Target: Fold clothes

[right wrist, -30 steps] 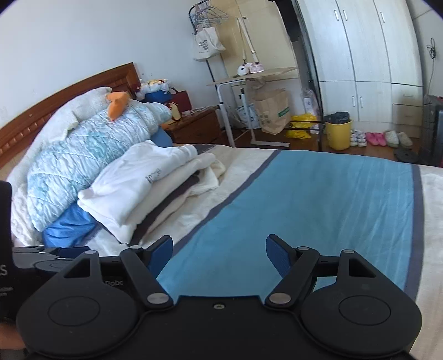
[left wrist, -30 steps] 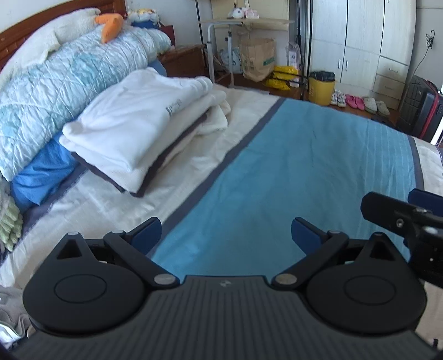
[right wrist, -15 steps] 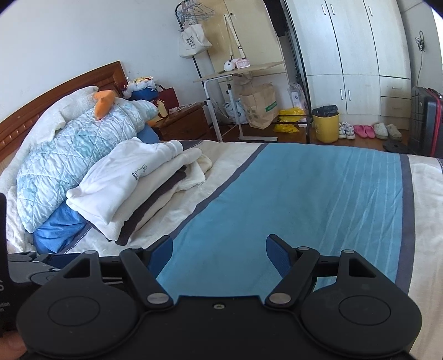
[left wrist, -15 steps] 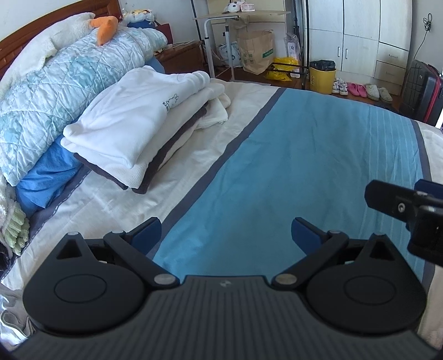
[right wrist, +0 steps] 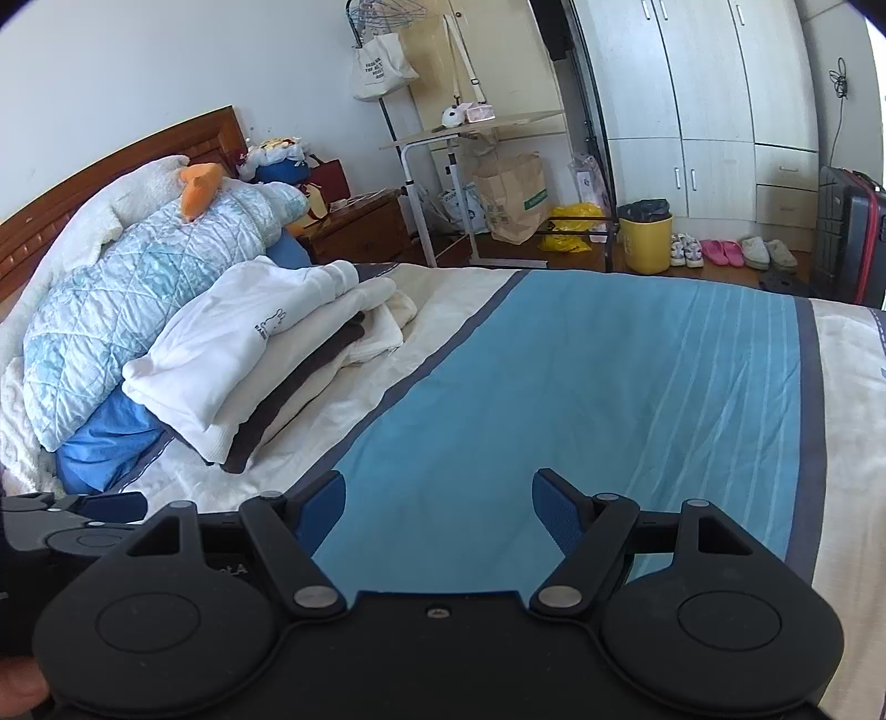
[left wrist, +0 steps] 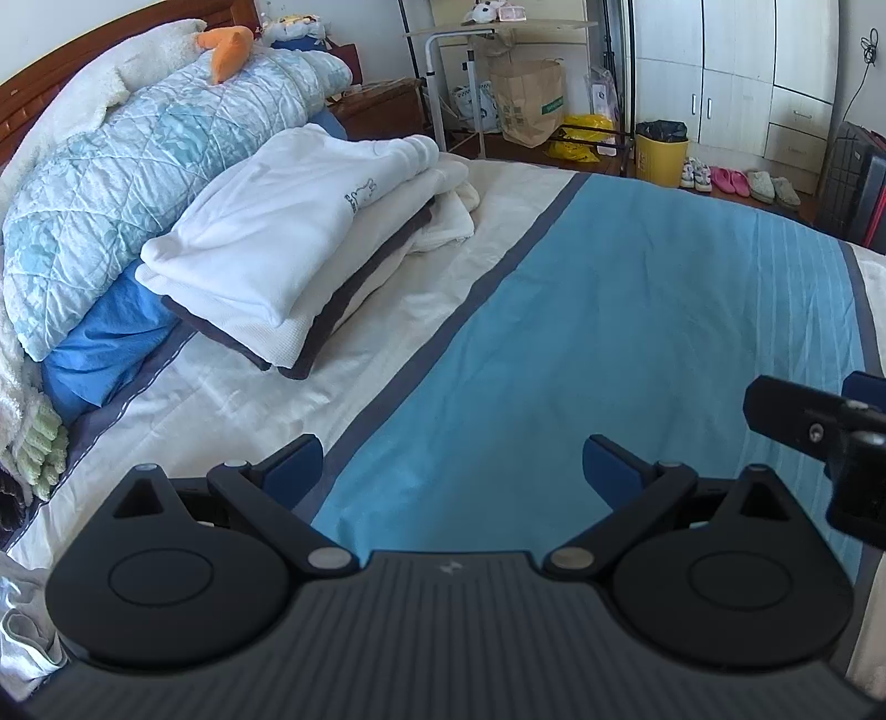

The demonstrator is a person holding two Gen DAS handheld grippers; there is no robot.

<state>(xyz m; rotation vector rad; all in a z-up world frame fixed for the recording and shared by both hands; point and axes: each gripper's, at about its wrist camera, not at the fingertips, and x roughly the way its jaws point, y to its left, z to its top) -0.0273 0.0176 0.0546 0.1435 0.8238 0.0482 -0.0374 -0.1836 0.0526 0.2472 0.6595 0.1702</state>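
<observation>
The stack of folded clothes (left wrist: 288,243), a white sweatshirt with a small rabbit print lying on top of cream and dark grey pieces, rests on the cream part of the bed cover, ahead and to the left of both claws and well apart from them; in the right wrist view the same stack (right wrist: 260,343) leans against the bedding behind it. Behind the stack lie a pale blue quilted duvet (left wrist: 138,160) rolled up along the wooden headboard (right wrist: 111,160), a bright blue pillow (left wrist: 105,343) under its lower end, and an orange plush piece (left wrist: 227,47) on top. Directly under and ahead of the claws stretches the bare blue band of the striped bed cover (left wrist: 637,310), edged by a dark grey stripe, with nothing lying between the claws and the stack. Past the foot of the bed stand a yellow bin (right wrist: 645,235), a brown paper bag (right wrist: 512,196), a white rolling side table (right wrist: 470,130), pale wardrobe doors (right wrist: 692,99) and a dark suitcase (right wrist: 847,232). The left claw (left wrist: 451,468) is released, its blue pads spread wide over the blue band with nothing between them. The right claw (right wrist: 437,501) is likewise spread wide and empty, hovering above the cover; part of it shows at the right edge of the left wrist view.
</observation>
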